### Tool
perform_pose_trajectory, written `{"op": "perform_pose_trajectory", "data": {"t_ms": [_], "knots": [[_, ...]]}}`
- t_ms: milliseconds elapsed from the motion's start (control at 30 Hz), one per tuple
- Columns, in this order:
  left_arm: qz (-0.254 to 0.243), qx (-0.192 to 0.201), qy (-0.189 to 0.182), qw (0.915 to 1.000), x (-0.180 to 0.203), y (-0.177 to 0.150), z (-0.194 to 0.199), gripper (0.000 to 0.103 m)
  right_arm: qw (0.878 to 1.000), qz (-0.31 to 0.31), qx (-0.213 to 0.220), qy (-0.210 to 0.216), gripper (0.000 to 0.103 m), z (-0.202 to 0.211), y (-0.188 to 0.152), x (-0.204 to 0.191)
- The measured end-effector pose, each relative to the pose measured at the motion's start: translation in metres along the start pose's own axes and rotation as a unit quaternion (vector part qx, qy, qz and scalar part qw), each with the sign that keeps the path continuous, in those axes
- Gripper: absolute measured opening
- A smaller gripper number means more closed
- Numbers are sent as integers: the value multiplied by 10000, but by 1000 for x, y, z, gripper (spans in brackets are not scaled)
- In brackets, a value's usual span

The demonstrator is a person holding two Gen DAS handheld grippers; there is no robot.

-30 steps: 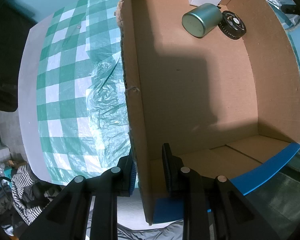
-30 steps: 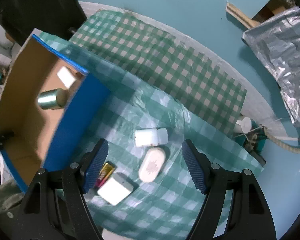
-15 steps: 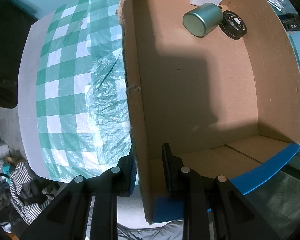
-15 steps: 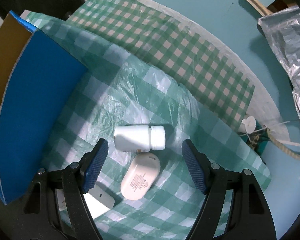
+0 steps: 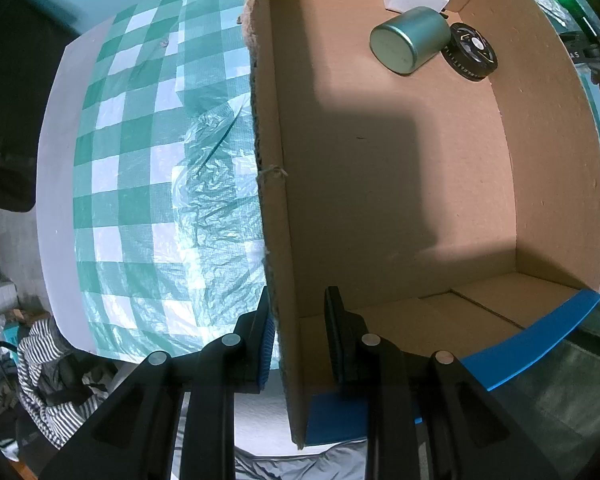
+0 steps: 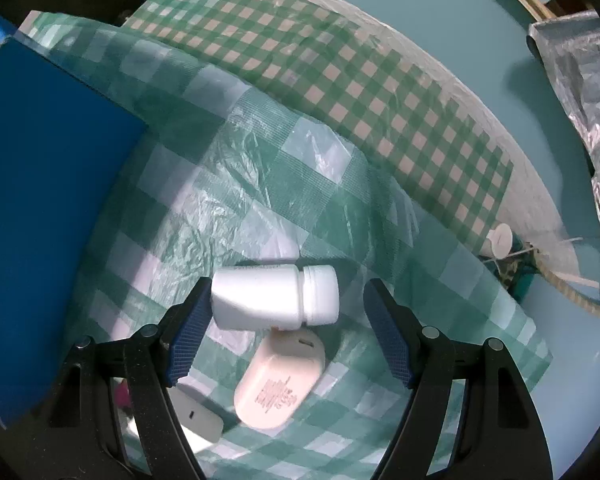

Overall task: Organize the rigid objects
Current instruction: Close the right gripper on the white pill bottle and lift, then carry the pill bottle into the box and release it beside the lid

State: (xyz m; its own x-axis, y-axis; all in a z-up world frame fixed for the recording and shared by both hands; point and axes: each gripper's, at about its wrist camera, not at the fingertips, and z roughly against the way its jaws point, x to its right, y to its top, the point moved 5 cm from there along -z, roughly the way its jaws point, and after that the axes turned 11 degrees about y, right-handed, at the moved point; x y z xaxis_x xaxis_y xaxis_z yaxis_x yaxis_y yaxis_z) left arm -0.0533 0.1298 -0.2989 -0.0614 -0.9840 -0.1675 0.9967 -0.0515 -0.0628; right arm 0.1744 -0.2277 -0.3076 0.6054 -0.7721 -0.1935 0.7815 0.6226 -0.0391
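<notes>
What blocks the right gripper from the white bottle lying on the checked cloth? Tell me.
Nothing visible. The right gripper is open with the white bottle lying on its side between its fingers. The bottle's base sits close to one pad; the cap end has clear space. A white oval case lies just beside it.

Teal floor (image 6: 440, 20); green-checked cloth (image 6: 340, 80) over table; silver foil sheet (image 6: 588, 92) (crumpled); striped clothing (image 5: 44, 360).

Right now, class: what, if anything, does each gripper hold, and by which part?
The left gripper clamps the cardboard box by the top edge of its side wall. The right gripper holds nothing; its open jaws straddle the lying white bottle.
</notes>
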Motion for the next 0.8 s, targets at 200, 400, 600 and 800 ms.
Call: {"op": "perform_pose_trajectory", "data": {"t_ms": [200,400,600,800], "knots": [[-31,-5,16,10000,-1,1,-3,24,9999,-98,-32,40,76,-5,1,-2],[-60,12,33,10000,6,0,-3,24,9997,-234,6,111,59,-5,1,-5],[-91,37,38,9999,10,0,1,24,9996,-231,-98,140,58,-5,-3,-10],[-91,65,11,9999,11,-1,2,24,9995,-217,-98,200,58,5,-8,-15]]}}
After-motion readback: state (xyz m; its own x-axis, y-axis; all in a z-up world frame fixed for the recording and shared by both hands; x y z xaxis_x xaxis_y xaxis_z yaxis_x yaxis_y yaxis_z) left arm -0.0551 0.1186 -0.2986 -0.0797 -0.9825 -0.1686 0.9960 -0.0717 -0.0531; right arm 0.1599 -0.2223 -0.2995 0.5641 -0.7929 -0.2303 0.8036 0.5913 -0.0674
